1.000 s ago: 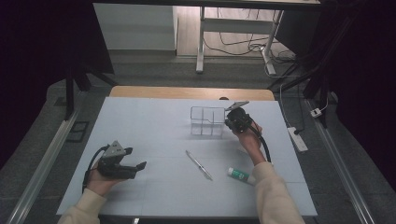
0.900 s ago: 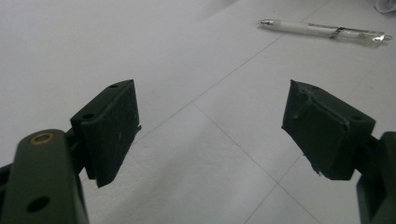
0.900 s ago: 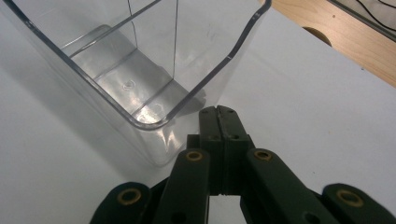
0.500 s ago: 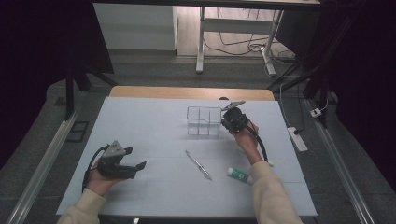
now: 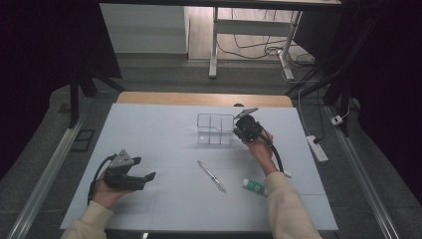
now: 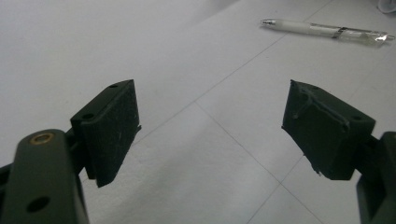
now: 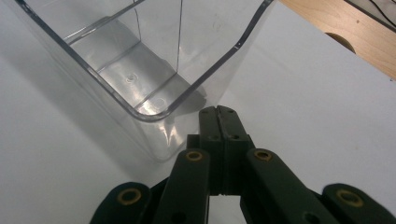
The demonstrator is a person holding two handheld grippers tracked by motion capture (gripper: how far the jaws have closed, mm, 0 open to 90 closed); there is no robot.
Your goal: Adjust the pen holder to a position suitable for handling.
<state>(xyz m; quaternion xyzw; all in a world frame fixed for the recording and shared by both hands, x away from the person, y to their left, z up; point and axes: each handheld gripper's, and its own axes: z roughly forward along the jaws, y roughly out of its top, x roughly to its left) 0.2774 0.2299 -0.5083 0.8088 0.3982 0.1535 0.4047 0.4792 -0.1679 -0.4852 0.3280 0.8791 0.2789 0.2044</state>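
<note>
Right gripper (image 5: 245,128) pressed up against the near right corner of the clear plastic organizer box (image 5: 215,129), jaws closed flat on each other with nothing between them, as seen in the right gripper view (image 7: 218,112) where the tips sit just at the rounded corner of the box (image 7: 154,60). Left gripper (image 5: 130,175) resting low at the near left of the white table (image 5: 159,144), jaws spread wide and empty (image 6: 210,135), well apart from everything. Box standing upright toward the far middle of the table, divided by thin clear partitions into compartments, all apparently empty. Probably light, rigid and slick, so likely to skid under a push and to flex or crack under a hard pinch; best taken by one outer wall near a corner, one jaw inside and one outside, or nudged low on the wall. Clear retractable pen (image 5: 212,176) lying near the table's middle, also at the top of the left gripper view (image 6: 322,30); glue stick (image 5: 255,186) beside the right forearm, its label too small to read. Exact count of compartments hard to settle through the transparent walls; contact between jaw tips and box corner not certain.
</note>
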